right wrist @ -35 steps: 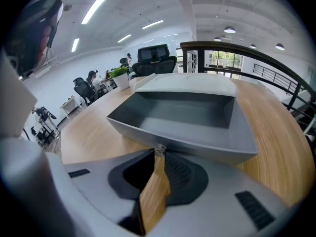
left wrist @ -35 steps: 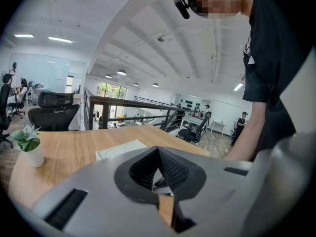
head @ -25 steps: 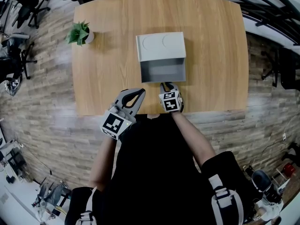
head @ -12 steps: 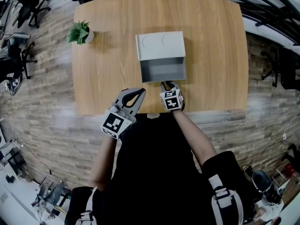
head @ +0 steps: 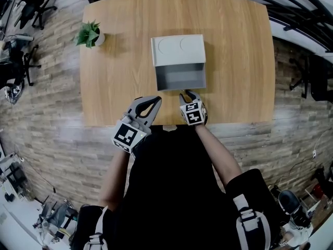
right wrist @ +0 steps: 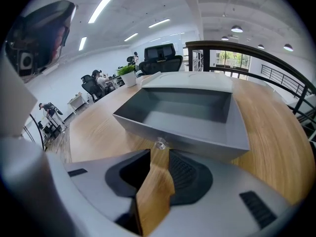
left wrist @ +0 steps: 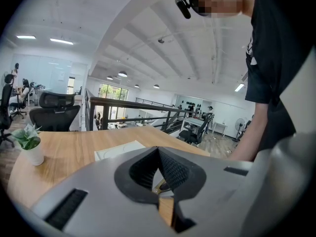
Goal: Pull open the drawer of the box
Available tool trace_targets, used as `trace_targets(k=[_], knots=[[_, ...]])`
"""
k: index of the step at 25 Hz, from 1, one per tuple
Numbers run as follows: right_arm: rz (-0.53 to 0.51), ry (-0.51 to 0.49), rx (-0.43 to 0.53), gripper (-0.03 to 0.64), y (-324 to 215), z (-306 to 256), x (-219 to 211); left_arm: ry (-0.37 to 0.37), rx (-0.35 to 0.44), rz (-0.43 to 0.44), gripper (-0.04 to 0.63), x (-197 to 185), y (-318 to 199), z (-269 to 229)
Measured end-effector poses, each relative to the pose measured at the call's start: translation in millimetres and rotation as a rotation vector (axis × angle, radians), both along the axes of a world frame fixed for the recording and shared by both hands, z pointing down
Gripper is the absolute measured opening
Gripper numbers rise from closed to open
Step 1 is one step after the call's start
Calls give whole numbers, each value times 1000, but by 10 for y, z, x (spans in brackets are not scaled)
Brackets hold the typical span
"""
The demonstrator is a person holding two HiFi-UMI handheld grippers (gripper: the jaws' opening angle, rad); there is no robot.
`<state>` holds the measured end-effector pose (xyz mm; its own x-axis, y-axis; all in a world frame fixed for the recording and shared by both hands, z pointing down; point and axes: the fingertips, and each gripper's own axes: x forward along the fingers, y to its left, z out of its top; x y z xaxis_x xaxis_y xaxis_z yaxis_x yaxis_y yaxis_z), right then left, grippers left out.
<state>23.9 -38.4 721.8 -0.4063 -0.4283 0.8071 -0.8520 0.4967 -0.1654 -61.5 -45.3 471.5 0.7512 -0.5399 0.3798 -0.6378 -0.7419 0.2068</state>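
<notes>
A white box (head: 178, 51) sits mid-table with its grey drawer (head: 181, 79) pulled out toward me, empty inside. In the right gripper view the drawer (right wrist: 182, 112) fills the middle, and its small clear knob (right wrist: 160, 143) sits on the front wall. My right gripper (right wrist: 159, 154) is just short of that knob. Its jaws are opening, the pads stand off the knob and nothing is held. In the head view the right gripper (head: 186, 94) is at the drawer's front. My left gripper (head: 156, 101) hovers over the table's near edge, shut and empty, with its tips (left wrist: 158, 149) meeting.
A small potted plant (head: 89, 35) stands at the table's far left corner, also in the left gripper view as a plant (left wrist: 28, 139). The wooden table (head: 239, 61) has bare wood on both sides of the box. Office chairs and railings surround it.
The right gripper's jaws have spread apart and let go of the drawer knob, and the gripper has shifted slightly right. The drawer and the left gripper have stayed put.
</notes>
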Motion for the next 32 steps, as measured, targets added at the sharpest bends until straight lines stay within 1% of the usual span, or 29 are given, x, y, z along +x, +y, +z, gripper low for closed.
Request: trace_targets(k=[4,7,11,14,19,25,30,32], knots=[[-20,3,8,127,54,-70,153,11,12,-9,21,45,-54,-10],[-42,-3,23,119,88,-159,184,15,17,-16,21,27,-62,-17],[-75,-26,51,56,102,-368,210,12,17,-22,21,10,-52,1],[-82,-45,73,35,42,-566,259,15,21,-31,21,12,-82,-12],[-100,-65,141,25,-81,-919,361,23,34,-46,21,55,-100,-51],[-132,-66,226,25,-191,-1278,464,25,51,-64,21,89,-84,-80],[-207,-119,322,25,-295,-1702,346,28,50,-98,21,8,-148,-72],[-240,-141,367,25,-254,-1905,311,29,55,-111,21,15,-106,-88]])
